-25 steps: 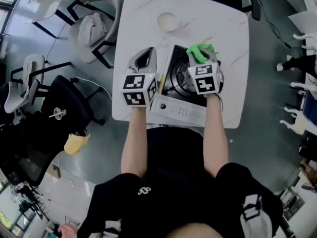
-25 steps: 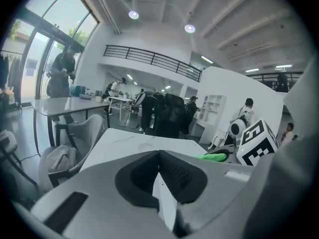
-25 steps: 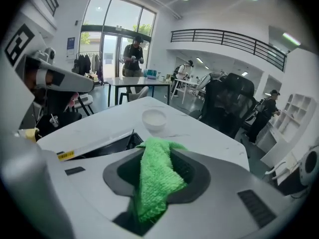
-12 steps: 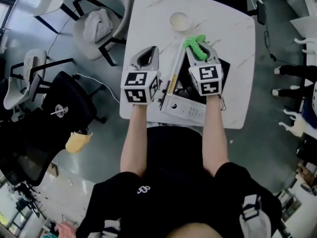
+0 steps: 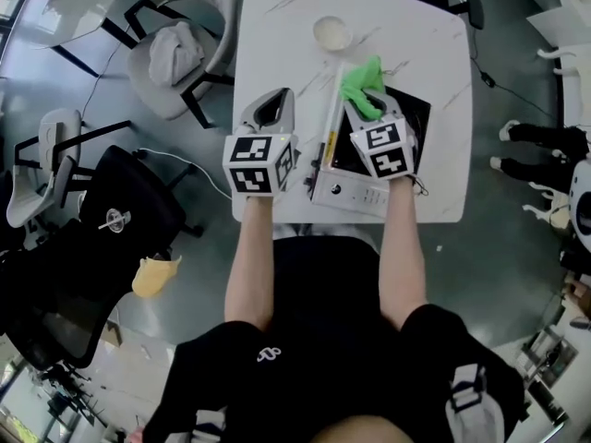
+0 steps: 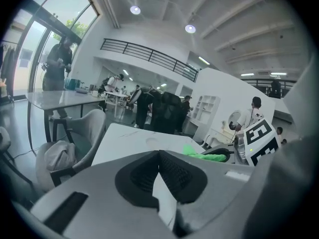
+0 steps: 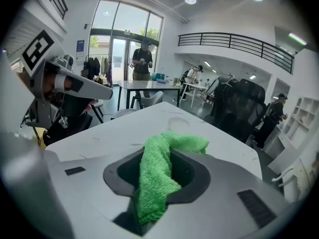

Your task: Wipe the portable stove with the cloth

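The portable stove (image 5: 392, 132), silver with a black top and a front control panel, stands at the near edge of the white marble table (image 5: 277, 26). My right gripper (image 5: 365, 101) hovers over the stove's far left corner, shut on the green cloth (image 5: 362, 83). That cloth (image 7: 157, 176) hangs bunched between its jaws, one end flopped over the tip. My left gripper (image 5: 280, 95) is held above bare tabletop left of the stove, shut with nothing in it. In the left gripper view its closed tips (image 6: 159, 153) point across the table, with the cloth (image 6: 202, 154) to the right.
A small round white dish (image 5: 332, 32) sits at the table's far side. A grey chair with a bundled cloth on it (image 5: 175, 49) and a black office chair (image 5: 120, 215) stand left of the table. People (image 7: 143, 59) and other tables are in the background.
The right gripper has carried the cloth leftward along the stove's far part, from its right side to its left corner. The left gripper has stayed beside the stove.
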`<state>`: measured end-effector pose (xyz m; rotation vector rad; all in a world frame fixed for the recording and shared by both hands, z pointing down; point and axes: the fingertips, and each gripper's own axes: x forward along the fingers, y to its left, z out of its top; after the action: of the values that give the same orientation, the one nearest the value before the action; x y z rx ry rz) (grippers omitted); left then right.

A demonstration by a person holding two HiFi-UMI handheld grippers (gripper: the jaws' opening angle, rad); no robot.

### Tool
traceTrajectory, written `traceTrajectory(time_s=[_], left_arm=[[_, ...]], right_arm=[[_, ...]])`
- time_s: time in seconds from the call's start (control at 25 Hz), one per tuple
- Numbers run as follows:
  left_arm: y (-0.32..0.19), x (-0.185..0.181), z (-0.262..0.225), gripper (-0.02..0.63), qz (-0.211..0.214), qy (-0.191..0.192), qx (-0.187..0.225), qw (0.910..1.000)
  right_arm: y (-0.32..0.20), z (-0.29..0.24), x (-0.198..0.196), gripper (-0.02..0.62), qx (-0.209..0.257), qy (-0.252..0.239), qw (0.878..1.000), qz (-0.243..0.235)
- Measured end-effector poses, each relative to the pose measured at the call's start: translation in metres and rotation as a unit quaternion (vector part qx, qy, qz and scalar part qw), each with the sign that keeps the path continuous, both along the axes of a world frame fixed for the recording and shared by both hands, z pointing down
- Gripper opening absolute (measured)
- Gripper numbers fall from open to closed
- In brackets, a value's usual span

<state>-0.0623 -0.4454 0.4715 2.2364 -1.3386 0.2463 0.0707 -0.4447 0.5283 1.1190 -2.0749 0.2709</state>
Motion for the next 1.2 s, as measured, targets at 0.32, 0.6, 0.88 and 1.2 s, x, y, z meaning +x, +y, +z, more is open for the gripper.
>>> traceTrajectory(time_s=[0.32,0.6,0.88,1.2], left_arm=[[0.027,0.008,0.022,0.000,0.034,0.029,-0.026,0.9987],[0.049,0.007,0.036,0.000,0.030,0.053,-0.043,0.9972],[0.064,0.003,0.030,0.000,-0.006,0.059,-0.034,0.9976],[0.112,0.036,0.039,0.000,-0.021,0.057,-0.041,0.9973]], right_arm=[[0.048,0.006,-0.006,0.100,-0.032,0.009,0.999,0.013],[0.068,0.000,-0.012,0.101,-0.026,-0.056,0.998,0.027],[0.099,-0.015,-0.029,0.101,-0.017,-0.115,0.992,-0.037],[0.152,-0.016,-0.016,0.101,-0.023,-0.190,0.979,-0.076]])
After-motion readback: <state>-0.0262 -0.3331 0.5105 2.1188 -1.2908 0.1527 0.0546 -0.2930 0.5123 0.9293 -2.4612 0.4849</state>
